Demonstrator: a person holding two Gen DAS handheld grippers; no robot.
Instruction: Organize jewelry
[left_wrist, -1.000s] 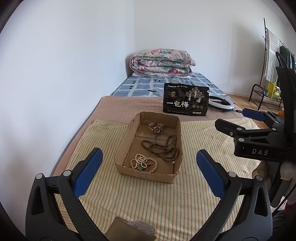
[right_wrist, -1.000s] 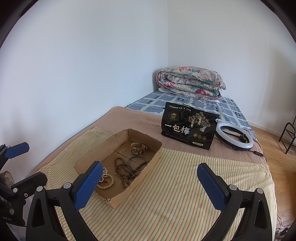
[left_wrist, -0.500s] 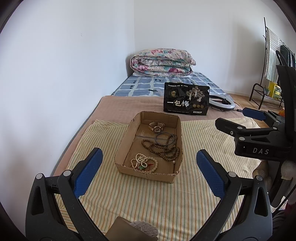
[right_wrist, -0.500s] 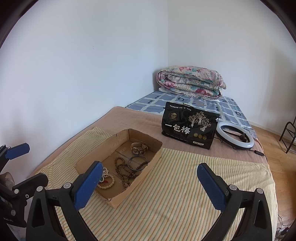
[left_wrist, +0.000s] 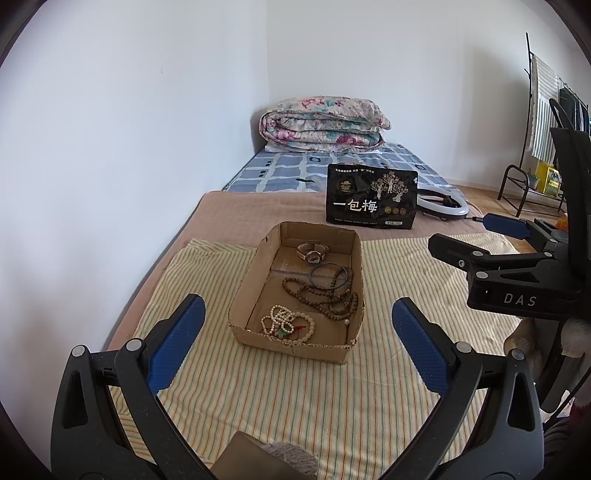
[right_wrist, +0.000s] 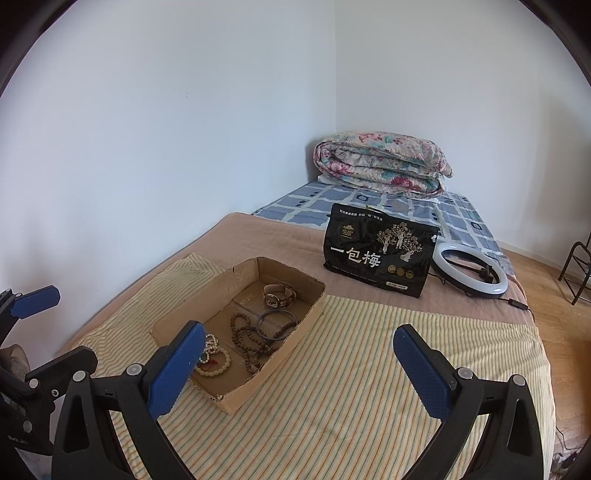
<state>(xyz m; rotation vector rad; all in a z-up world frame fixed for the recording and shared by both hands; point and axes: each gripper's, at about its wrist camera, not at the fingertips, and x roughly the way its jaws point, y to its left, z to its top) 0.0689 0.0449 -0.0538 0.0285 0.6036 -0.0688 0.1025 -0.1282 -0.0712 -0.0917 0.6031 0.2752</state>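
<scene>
Both grippers, left (left_wrist: 295, 347) and right (right_wrist: 299, 365), hang released above the cloth. The jewelry sits tangled in the box (left_wrist: 255, 273) mid-frame. I'd grab one strand, probably the white beads (left_wrist: 286, 323), and lift slowly.

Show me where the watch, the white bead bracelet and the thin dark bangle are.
watch (left_wrist: 312, 252), left wrist view, on its face.
white bead bracelet (left_wrist: 286, 320), left wrist view, on its beads.
thin dark bangle (right_wrist: 260, 322), right wrist view, on its left rim.

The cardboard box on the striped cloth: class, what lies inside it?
Inside the cardboard box lie a watch, a dark bangle, brown beads and white beads. The near wall hides a strip of the floor.
</scene>
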